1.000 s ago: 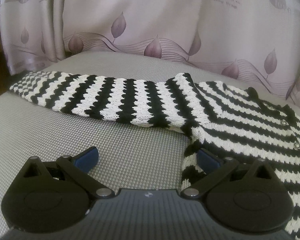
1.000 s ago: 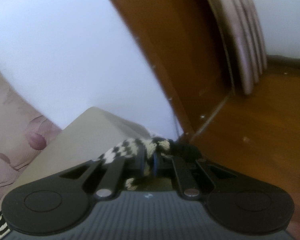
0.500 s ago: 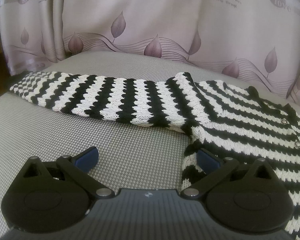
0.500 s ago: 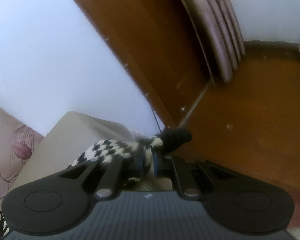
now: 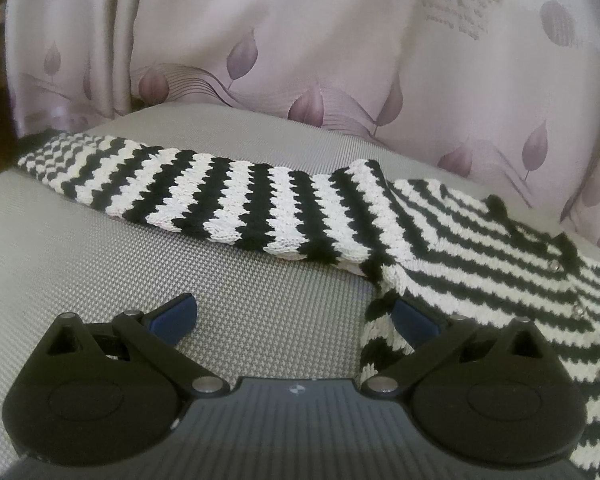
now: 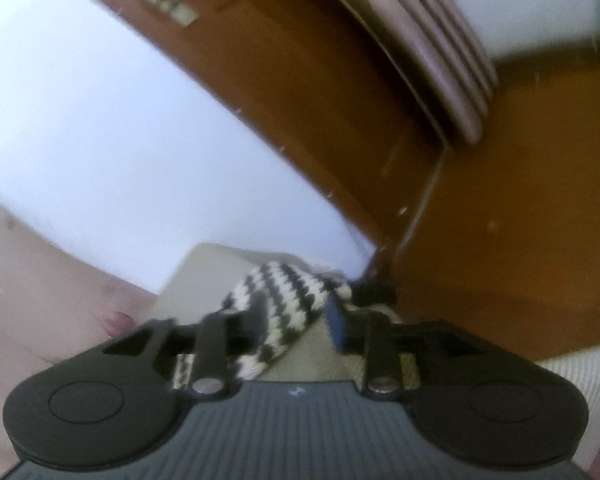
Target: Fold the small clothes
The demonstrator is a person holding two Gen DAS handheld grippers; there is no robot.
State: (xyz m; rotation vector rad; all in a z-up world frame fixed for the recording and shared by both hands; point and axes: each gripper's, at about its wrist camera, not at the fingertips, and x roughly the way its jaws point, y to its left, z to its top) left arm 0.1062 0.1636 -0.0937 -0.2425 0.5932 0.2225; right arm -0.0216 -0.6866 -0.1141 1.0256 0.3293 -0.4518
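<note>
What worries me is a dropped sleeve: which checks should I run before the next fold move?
1. Right gripper hold on the striped knit: cannot tell; the view is blurred, and the knit lies between its fingers.
2. Left gripper open: ok, jaws wide apart.
3. Left gripper empty: ok, though one finger overlaps the sweater edge.
4. Outstretched sleeve flat on the grey cushion: ok.
</note>
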